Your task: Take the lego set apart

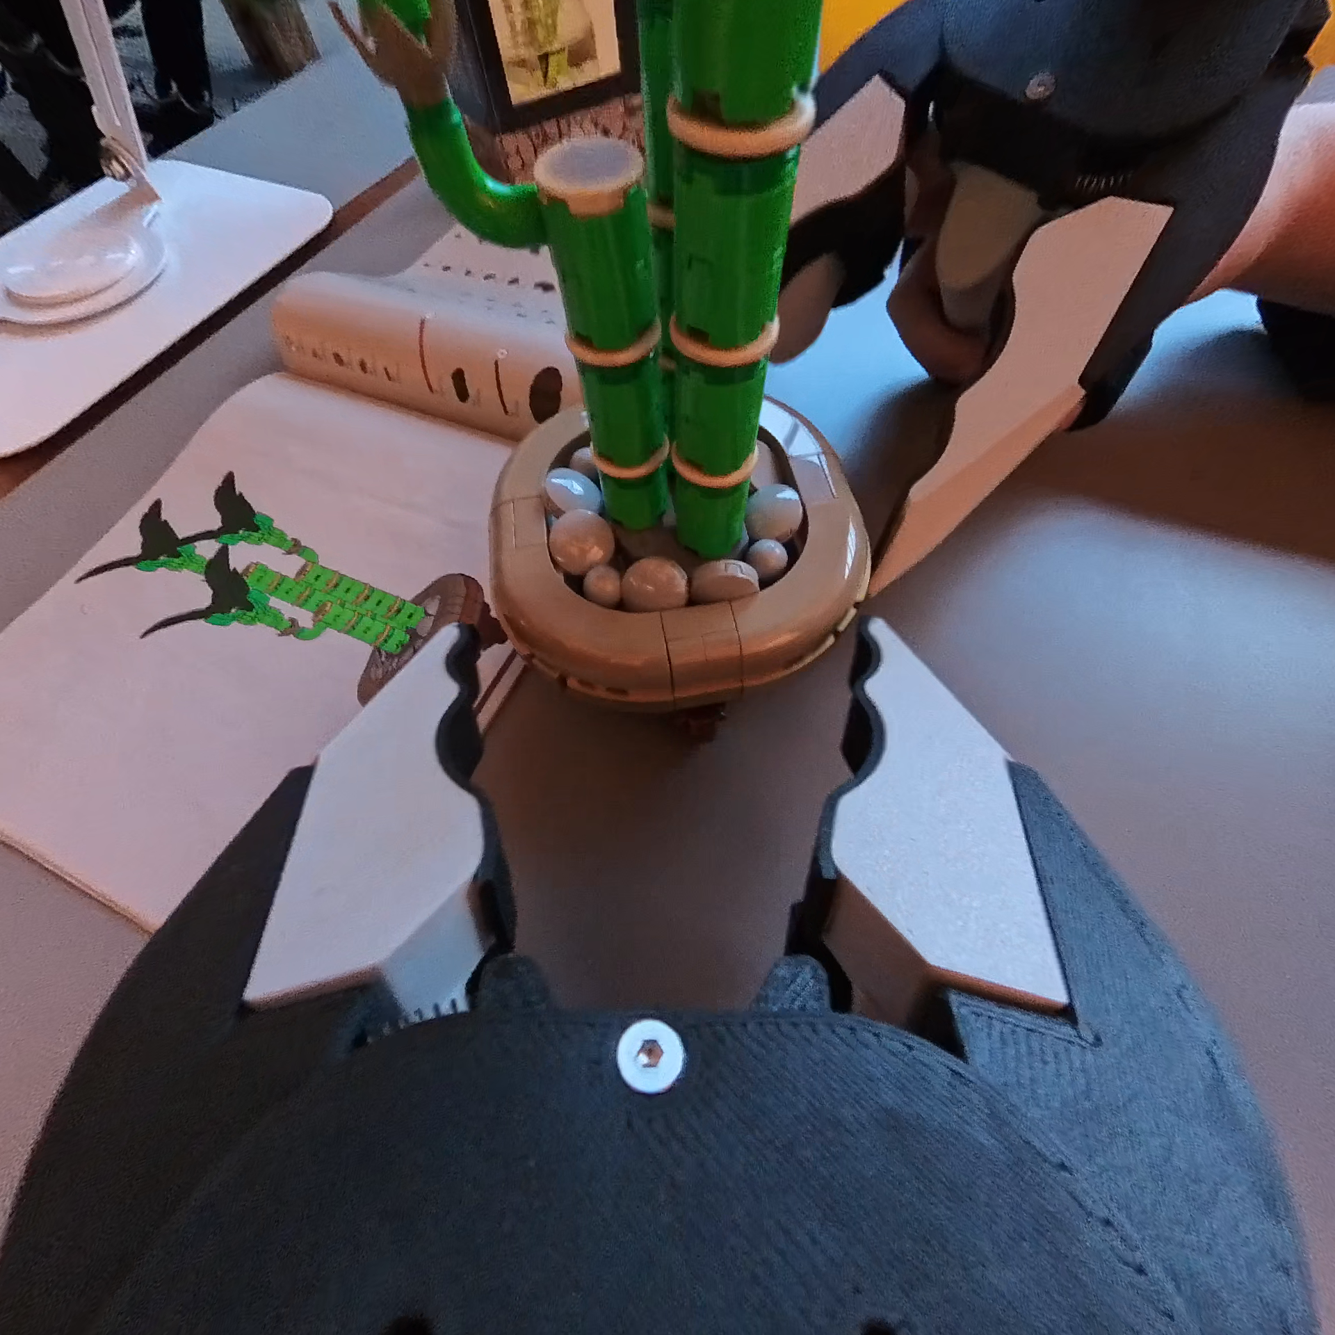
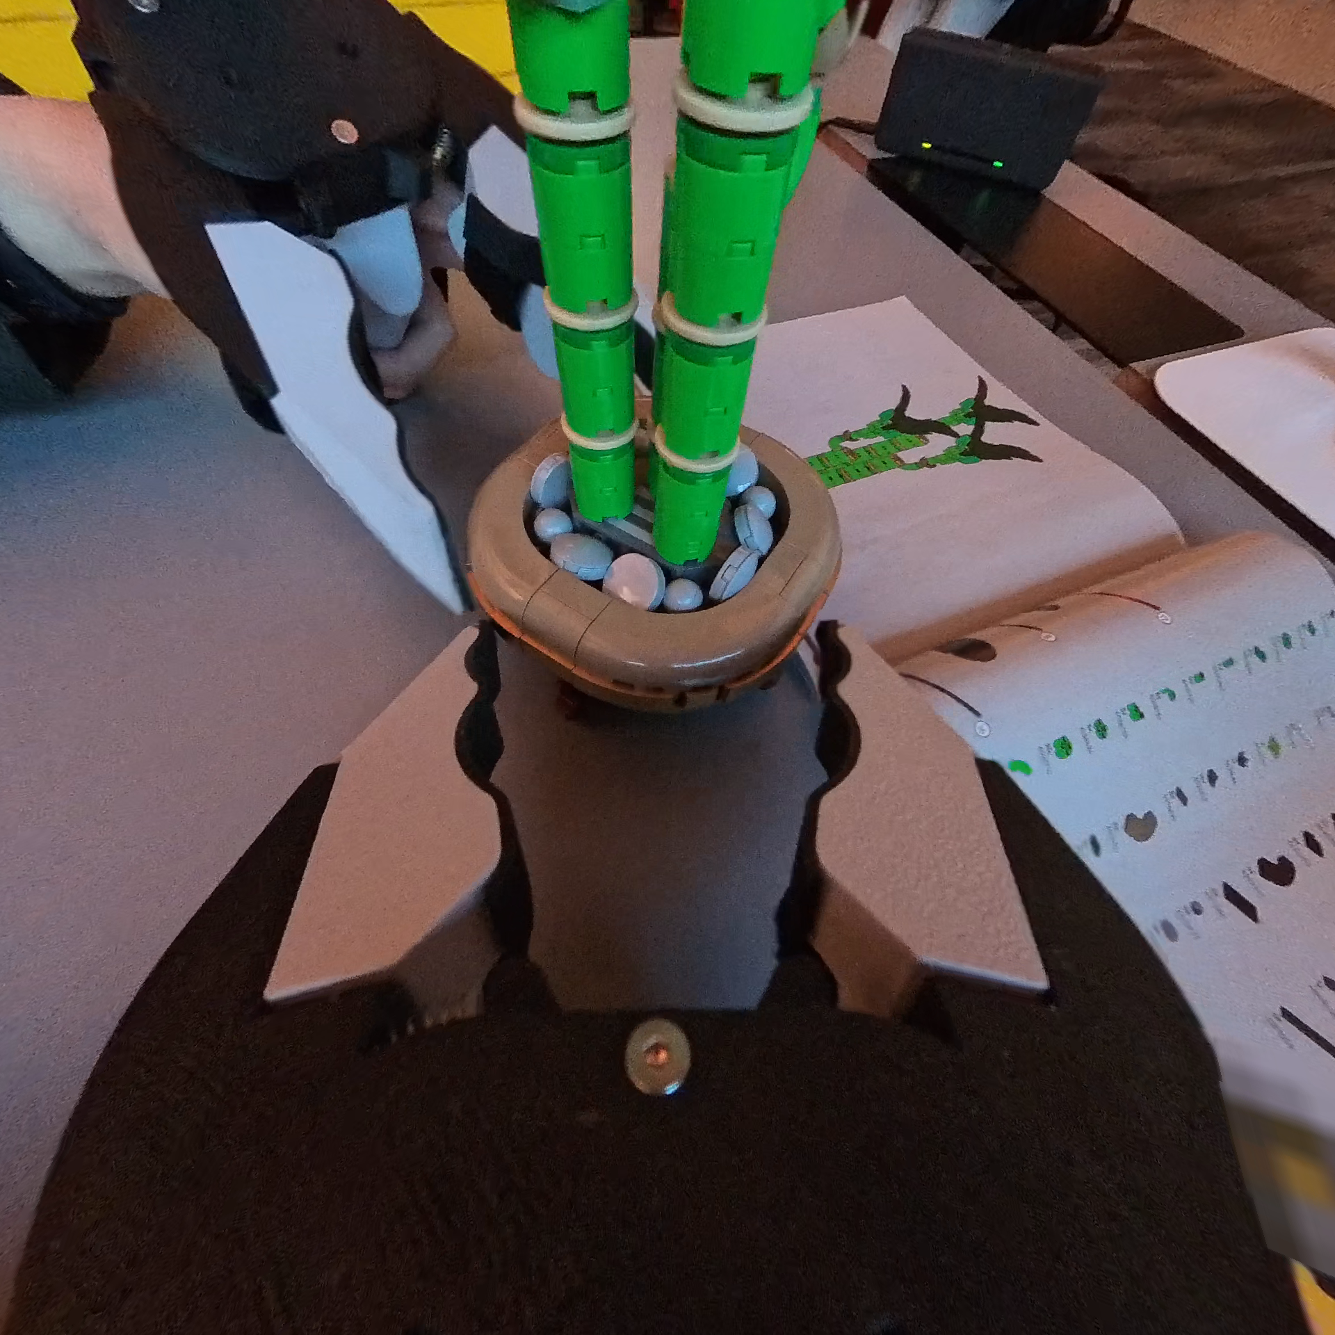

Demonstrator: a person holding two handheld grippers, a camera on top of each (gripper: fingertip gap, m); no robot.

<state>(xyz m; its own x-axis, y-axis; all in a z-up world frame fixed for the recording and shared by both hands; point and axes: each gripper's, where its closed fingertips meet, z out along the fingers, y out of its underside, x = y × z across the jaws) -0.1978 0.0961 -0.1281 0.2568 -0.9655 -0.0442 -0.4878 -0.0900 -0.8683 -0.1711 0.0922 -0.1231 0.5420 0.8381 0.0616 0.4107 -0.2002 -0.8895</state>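
Note:
The lego set is a bamboo plant: green stalks (image 1: 711, 404) with tan rings stand upright in a tan rounded pot (image 1: 679, 636) filled with grey pebbles (image 1: 654, 581). It also shows in the right wrist view, stalks (image 2: 701, 347) and pot (image 2: 650, 643). My left gripper (image 1: 664, 643) is open, its fingertips at either side of the pot's near rim. My right gripper (image 2: 654, 636) is open, its fingertips just short of the pot's near rim on the opposite side. Each gripper shows in the other's view, beyond the pot. The stalk tops are cut off by the frame.
An open instruction booklet (image 1: 238, 614) lies beside the pot, also in the right wrist view (image 2: 1083, 722). A white stand base (image 1: 144, 289) sits far left. A black box (image 2: 990, 108) with green lights sits at the table's far edge. The grey table (image 1: 1083, 686) surrounds the pot.

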